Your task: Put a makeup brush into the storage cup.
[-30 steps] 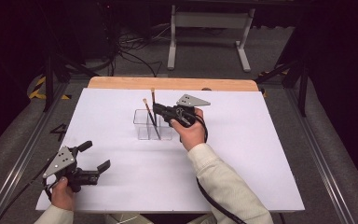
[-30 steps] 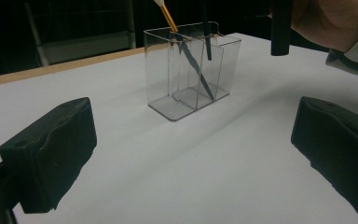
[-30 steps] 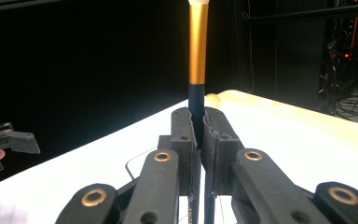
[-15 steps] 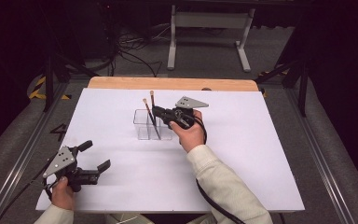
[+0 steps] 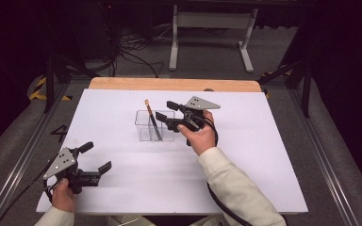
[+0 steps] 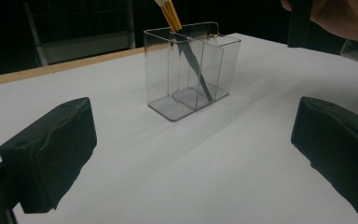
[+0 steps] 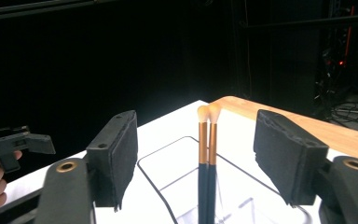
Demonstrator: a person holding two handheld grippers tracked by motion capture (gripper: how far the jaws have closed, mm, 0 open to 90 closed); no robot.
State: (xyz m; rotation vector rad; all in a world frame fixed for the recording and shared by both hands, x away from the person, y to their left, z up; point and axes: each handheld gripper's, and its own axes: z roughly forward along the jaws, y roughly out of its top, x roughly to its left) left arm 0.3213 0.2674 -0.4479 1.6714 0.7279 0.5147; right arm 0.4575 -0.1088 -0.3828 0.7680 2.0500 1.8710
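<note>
The right gripper (image 5: 168, 115) has just been opening: its jaws now stand apart on either side of the two makeup brushes (image 7: 206, 154), and the pads press on neither of them. The brushes stand side by side between the open pads, heads up, with gold ferrules above dark handles. Their lower ends rest inside the clear organizer (image 5: 156, 126), and they lean on its rim toward the left side. The right gripper hovers just beside the organizer's right edge, at the height of its rim.

Judgement: the release is complete. The brushes are deposited in the organizer and support themselves, so the placing step appears finished. The next move calls for a clean withdrawal of the open jaws, away from the organizer, without brushing the handles or tipping the light container.

The left gripper (image 5: 93, 159) rests well apart from the organizer, toward the near left corner of the white table (image 5: 273, 155). Its jaws are spread wide and hold nothing.
</note>
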